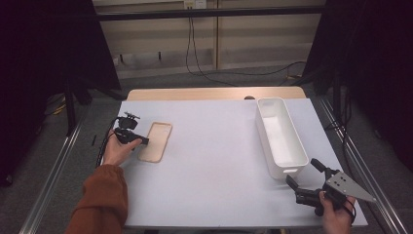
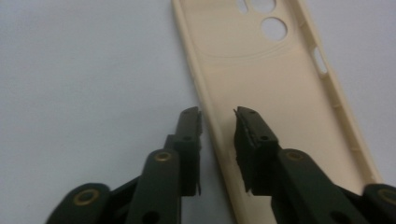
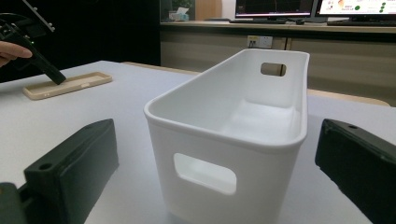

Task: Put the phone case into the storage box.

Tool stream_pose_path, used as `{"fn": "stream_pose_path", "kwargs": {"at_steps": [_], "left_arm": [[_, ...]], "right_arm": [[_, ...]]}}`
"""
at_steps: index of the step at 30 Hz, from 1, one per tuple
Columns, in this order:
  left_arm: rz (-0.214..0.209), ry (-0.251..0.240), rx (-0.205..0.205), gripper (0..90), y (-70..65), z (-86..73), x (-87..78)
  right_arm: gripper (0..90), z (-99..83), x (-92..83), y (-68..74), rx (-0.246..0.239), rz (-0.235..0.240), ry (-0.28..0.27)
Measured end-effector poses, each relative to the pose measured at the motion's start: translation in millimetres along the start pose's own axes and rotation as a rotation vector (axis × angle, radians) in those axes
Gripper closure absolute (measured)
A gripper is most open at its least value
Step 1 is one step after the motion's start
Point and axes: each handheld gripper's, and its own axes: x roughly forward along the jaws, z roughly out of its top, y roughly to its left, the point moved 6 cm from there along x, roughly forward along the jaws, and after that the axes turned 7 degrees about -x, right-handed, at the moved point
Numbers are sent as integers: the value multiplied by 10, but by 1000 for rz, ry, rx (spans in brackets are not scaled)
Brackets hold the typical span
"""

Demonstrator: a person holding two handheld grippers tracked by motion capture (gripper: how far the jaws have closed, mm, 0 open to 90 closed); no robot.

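on white table (image 1: 214,161), left gripper (image 2: 217,120) straddling phone case (image 2: 275,98) long edge, jaws narrowing, seemingly not yet pinching; case running lengthwise away from gripper.

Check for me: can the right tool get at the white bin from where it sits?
Probably yes. The right tool sits just off the near end of the white bin, jaws standing wide to either side of that end, with bare table between. The phone case lies far off by the left tool.
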Motion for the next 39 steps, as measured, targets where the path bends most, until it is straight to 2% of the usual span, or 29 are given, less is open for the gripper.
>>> {"fn": "stream_pose_path", "kwargs": {"at_steps": [2,6,15,19,24,35,39], "left_arm": [[-3,-4,-17,756,-3,-2,3],[-9,5,-25,759,3,-1,0],[-24,-8,-62,819,39,3,4],[-19,-12,-47,830,35,7,4],[-8,-19,-50,858,28,6,1],[2,-86,-58,875,14,-20,-3],[2,-97,-46,876,5,-31,-3]], "right_arm": [[0,0,0,0,-1,1,-1],[0,0,0,-1,0,0,0],[0,0,-2,0,0,1,-1],[0,0,-2,1,-1,1,-1],[0,0,-2,1,-1,1,-1],[0,-3,-2,-4,3,-3,0],[0,-3,-3,-4,3,-3,0]]}}
